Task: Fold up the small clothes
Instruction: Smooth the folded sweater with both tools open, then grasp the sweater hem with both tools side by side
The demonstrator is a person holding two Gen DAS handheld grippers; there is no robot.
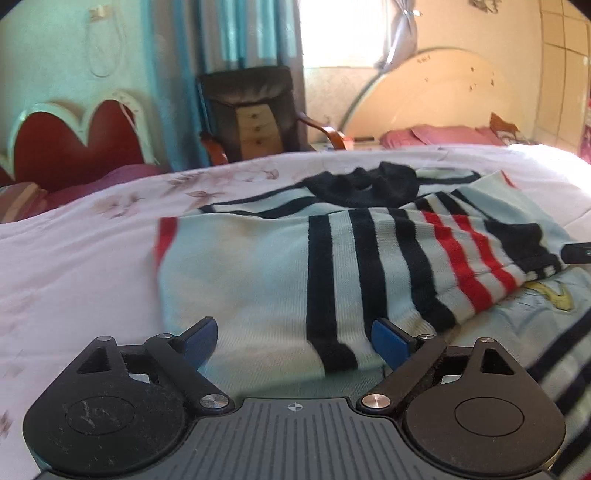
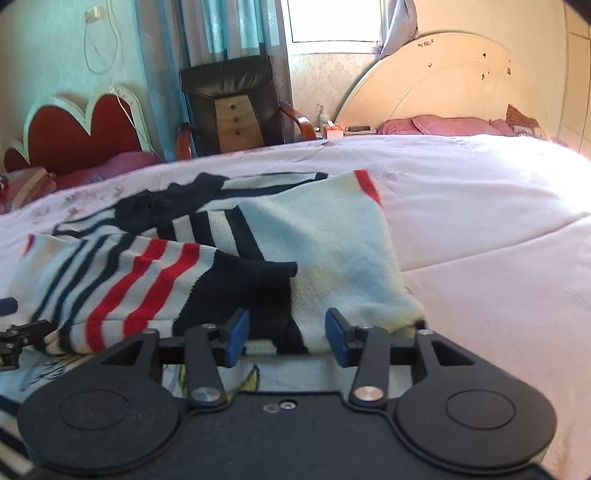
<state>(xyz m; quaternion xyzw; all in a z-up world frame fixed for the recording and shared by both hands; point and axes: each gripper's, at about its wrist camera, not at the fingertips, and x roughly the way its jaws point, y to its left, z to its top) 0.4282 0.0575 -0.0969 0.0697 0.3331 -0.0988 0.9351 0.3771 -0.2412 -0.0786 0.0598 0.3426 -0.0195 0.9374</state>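
On the bed, left wrist view:
Left tongs (image 1: pixel 293 341): the two blue pads are wide apart. They hold nothing.
Sweater (image 1: pixel 240 266): a small pale blue knit top with black and red stripes. It lies on the white blanket (image 1: pixel 74 266), just in front of the pads.
Sleeve (image 1: pixel 461 251): the striped sleeve is folded over the body of the sweater and points to the right.
Collar (image 1: pixel 365 184): the dark neck part is bunched up at the far end.
Other tongs (image 1: pixel 576 253): a dark tip shows at the right edge, next to the sleeve's cuff.
Behind the bed: a red headboard (image 1: pixel 74 144), a dark chair (image 1: pixel 251 110) and pink pillows (image 1: pixel 439 134).

On the bed, right wrist view:
Right tongs (image 2: pixel 286 341): the blue pads are part way open. The near edge of the sweater (image 2: pixel 332 251) lies between them. The pads do not press on it.
Sleeve (image 2: pixel 155 280): it lies across the sweater toward the left, and its dark cuff (image 2: pixel 251 284) is just in front of the left pad.
Left tongs (image 2: pixel 18 339): a black bit pokes in at the left edge, close to the sleeve.
Blanket (image 2: pixel 480 229): it is white and spreads out to the right of the sweater.
Far side: a chair (image 2: pixel 229 103) by the window (image 2: pixel 332 18).
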